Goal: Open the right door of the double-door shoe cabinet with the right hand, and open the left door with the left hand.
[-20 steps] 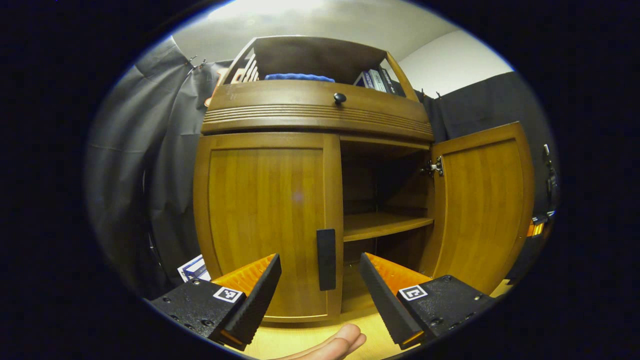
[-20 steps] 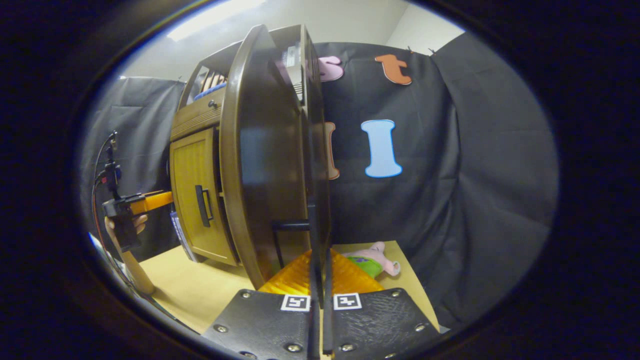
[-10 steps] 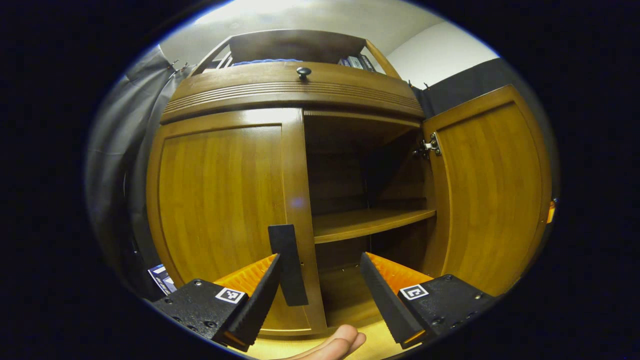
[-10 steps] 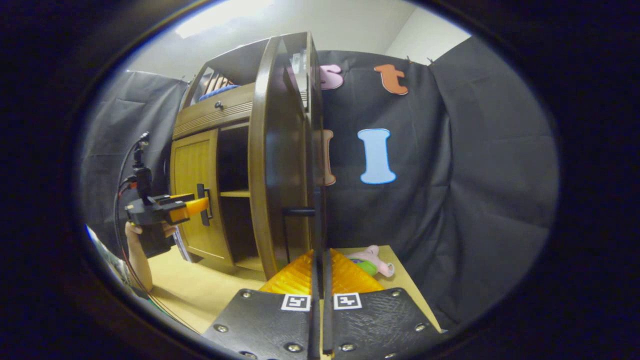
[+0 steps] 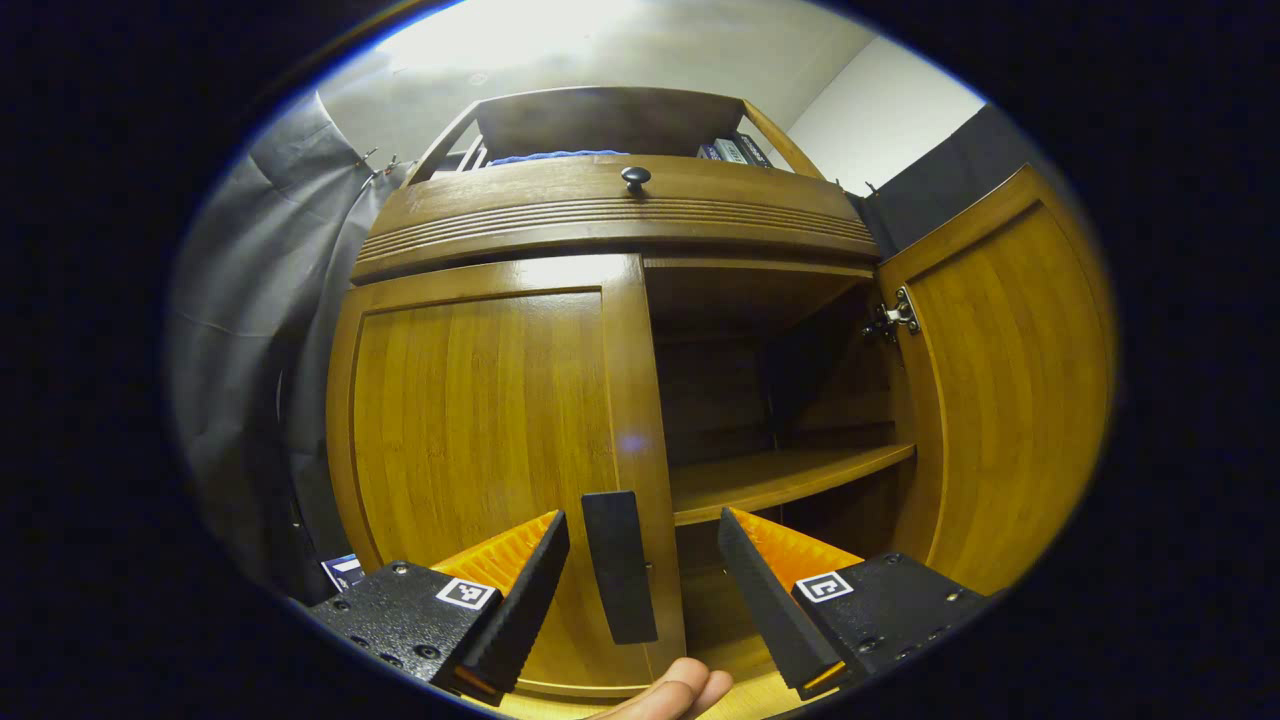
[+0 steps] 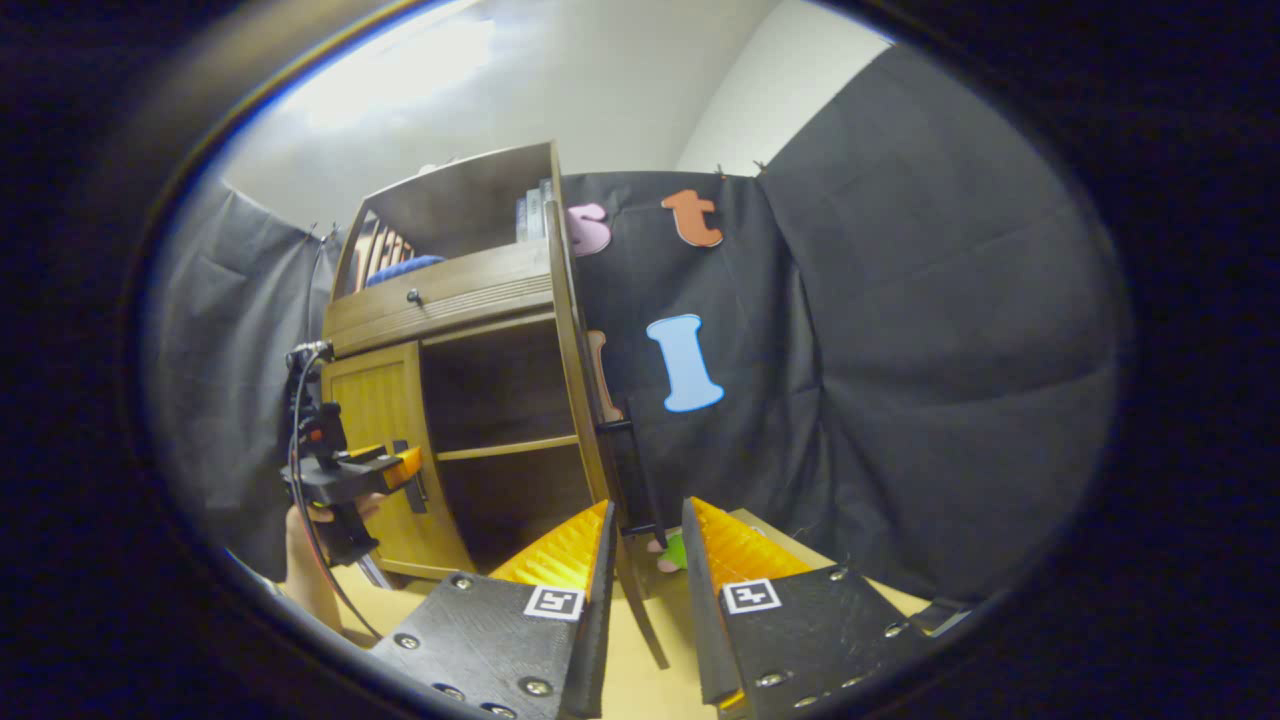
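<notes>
Left door [image 5: 480, 430] sits shut, its handle [image 5: 619, 580] between the spread left claw [image 5: 640, 580], which could clip it and skid off, while the right claw [image 6: 645, 560] gapes beside the opened right door [image 6: 580, 400].

Black cloth wall [image 6: 930, 330], white wall [image 6: 740, 110] above, pale tabletop [image 6: 640, 670].

Left gripper view sits low and close before the shoe cabinet [image 5: 600, 300], facing it head-on and tilted upward. Right gripper view looks from beyond the cabinet's open right door [image 6: 585, 400], edge-on, farther back. Both share the cabinet front.
</notes>
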